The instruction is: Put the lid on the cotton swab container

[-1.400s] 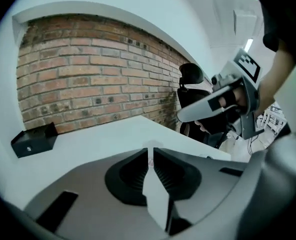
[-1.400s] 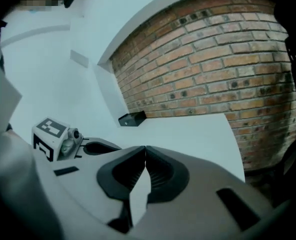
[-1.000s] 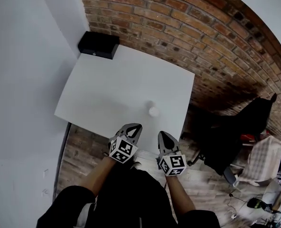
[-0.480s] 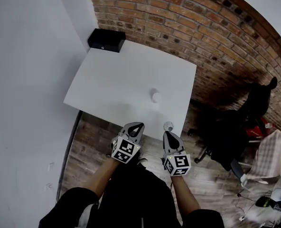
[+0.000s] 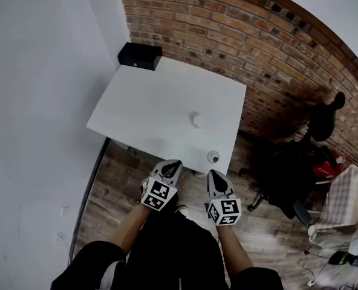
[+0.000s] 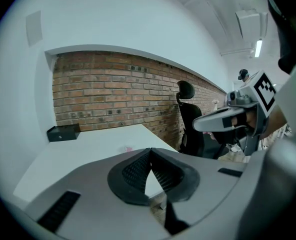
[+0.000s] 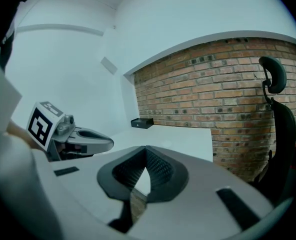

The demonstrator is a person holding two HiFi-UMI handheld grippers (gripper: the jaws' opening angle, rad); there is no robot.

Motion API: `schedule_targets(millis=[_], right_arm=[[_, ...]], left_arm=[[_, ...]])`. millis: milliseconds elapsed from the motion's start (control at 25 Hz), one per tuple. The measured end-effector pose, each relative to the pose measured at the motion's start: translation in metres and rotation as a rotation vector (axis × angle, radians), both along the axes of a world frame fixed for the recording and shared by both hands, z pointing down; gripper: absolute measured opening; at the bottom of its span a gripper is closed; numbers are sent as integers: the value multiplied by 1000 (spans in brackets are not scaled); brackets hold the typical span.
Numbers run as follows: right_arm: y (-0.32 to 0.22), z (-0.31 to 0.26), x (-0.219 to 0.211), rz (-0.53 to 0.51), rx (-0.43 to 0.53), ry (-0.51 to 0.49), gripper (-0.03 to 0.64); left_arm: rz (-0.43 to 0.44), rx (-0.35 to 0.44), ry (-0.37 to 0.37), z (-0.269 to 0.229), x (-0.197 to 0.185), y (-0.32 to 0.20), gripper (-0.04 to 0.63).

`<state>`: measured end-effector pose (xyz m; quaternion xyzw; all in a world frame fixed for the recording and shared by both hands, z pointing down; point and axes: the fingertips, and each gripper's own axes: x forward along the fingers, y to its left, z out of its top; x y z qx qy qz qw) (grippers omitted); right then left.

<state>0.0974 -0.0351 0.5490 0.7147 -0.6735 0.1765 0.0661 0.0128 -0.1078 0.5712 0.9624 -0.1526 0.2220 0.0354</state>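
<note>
Two small round white things lie on the white table [image 5: 149,110]. One [image 5: 196,119] is near the middle right and the other [image 5: 213,157], with a darker centre, is at the front right edge. I cannot tell which is the cotton swab container and which the lid. My left gripper [image 5: 172,164] and right gripper [image 5: 214,175] hang side by side just short of the table's front edge, both shut and empty. The left gripper [image 6: 150,151] and right gripper [image 7: 145,149] each show their pads pressed together in their own views.
A black box [image 5: 139,56] sits at the table's far left corner against the brick wall [image 5: 239,35]. A white wall [image 5: 40,101] runs along the left. A black office chair [image 5: 288,180] stands right of the table on the wooden floor [image 5: 115,180].
The view has drawn back from the table, which now lies farther ahead. The second round thing at the front edge has come fully into sight. Both grippers stay shut near the body.
</note>
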Motion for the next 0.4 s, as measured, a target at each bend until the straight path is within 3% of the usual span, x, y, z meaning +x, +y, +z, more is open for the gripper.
schedule_targets(millis=[400], right_arm=[[26, -2, -14, -13, 10, 4, 21]], left_arm=[[5, 21, 5, -5, -9, 31, 14]])
